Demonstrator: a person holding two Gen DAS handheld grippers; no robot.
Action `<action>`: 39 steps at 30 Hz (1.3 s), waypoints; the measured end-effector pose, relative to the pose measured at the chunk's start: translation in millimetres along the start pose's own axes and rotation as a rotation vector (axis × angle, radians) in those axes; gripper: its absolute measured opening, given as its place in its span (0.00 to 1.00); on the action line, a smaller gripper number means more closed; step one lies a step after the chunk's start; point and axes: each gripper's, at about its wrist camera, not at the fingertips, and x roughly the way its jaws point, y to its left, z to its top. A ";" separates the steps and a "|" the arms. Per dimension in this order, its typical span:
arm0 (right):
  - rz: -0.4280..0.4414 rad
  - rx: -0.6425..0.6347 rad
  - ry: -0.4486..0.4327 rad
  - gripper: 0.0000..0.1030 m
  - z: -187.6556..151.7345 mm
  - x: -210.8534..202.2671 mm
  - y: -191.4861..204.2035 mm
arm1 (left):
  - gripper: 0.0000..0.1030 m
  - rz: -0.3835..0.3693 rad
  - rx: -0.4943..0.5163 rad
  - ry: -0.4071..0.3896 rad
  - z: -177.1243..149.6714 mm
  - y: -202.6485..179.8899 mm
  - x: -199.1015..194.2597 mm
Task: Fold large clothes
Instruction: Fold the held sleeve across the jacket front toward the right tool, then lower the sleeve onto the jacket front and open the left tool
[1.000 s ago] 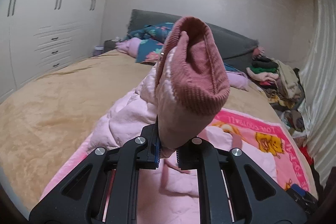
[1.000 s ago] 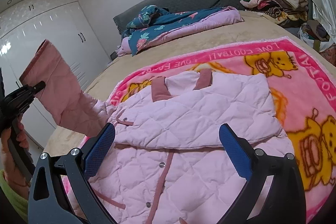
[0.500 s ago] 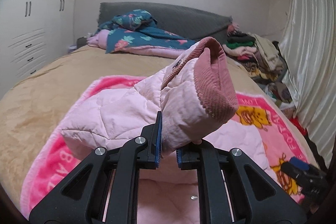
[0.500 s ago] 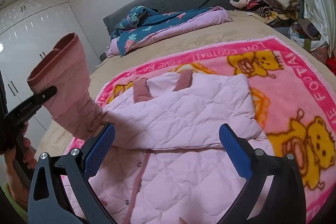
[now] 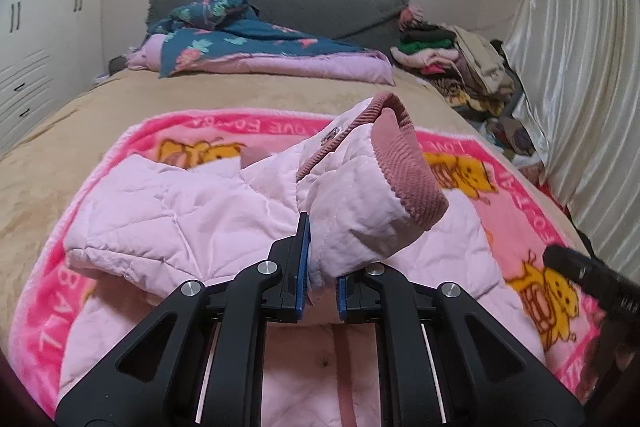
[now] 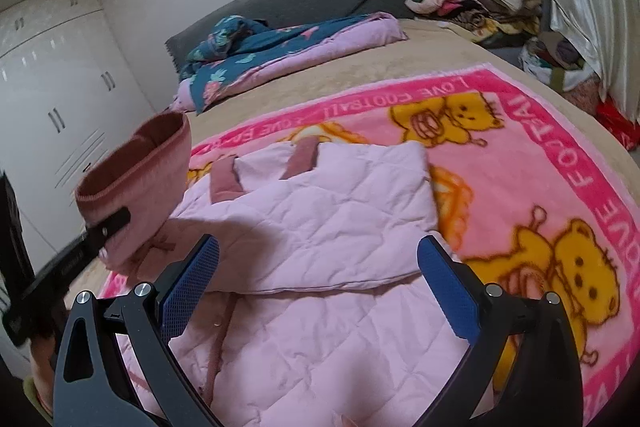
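Note:
A pale pink quilted jacket (image 6: 320, 227) lies front up on a pink cartoon blanket (image 6: 520, 155) on the bed; it also shows in the left wrist view (image 5: 180, 219). My left gripper (image 5: 320, 275) is shut on the jacket's sleeve (image 5: 360, 211), just behind its dusty-rose ribbed cuff (image 5: 404, 163), and holds it raised over the jacket body. In the right wrist view the held sleeve (image 6: 140, 187) hangs at the left. My right gripper (image 6: 316, 287) is open and empty, low over the jacket's middle.
A teal floral quilt (image 5: 248, 43) lies by the grey headboard (image 5: 320, 3). A pile of clothes (image 5: 460, 63) sits at the bed's far right, next to curtains (image 5: 580, 67). White wardrobes (image 6: 60, 107) stand on the left.
My left gripper has carried the sleeve from out at the left side in over the jacket body and lowered it. The right gripper has stayed open, shifting slightly.

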 end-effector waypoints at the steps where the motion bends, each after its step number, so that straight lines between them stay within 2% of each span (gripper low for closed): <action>1: -0.004 0.002 0.002 0.96 -0.5 0.5 -1.4 | 0.04 -0.005 0.005 0.005 -2.6 -3.5 2.9; 8: -0.046 0.022 -0.005 0.96 -2.5 1.1 -9.9 | 0.05 -0.052 0.056 0.070 -25.5 -16.7 26.4; 21: -0.106 0.088 0.014 0.96 -14.2 19.4 -29.0 | 0.09 -0.043 0.215 0.138 -57.9 -38.0 50.3; 30: -0.106 0.112 0.017 0.96 -18.4 26.1 -33.8 | 0.20 -0.067 0.273 0.175 -65.1 -42.8 50.8; 38: -0.130 0.074 0.022 0.96 -18.1 28.8 -26.9 | 0.30 -0.087 0.318 0.164 -66.2 -47.7 39.9; 39: -0.128 0.073 0.022 0.96 -17.7 28.3 -26.8 | 0.34 -0.082 0.320 0.161 -66.1 -47.7 38.6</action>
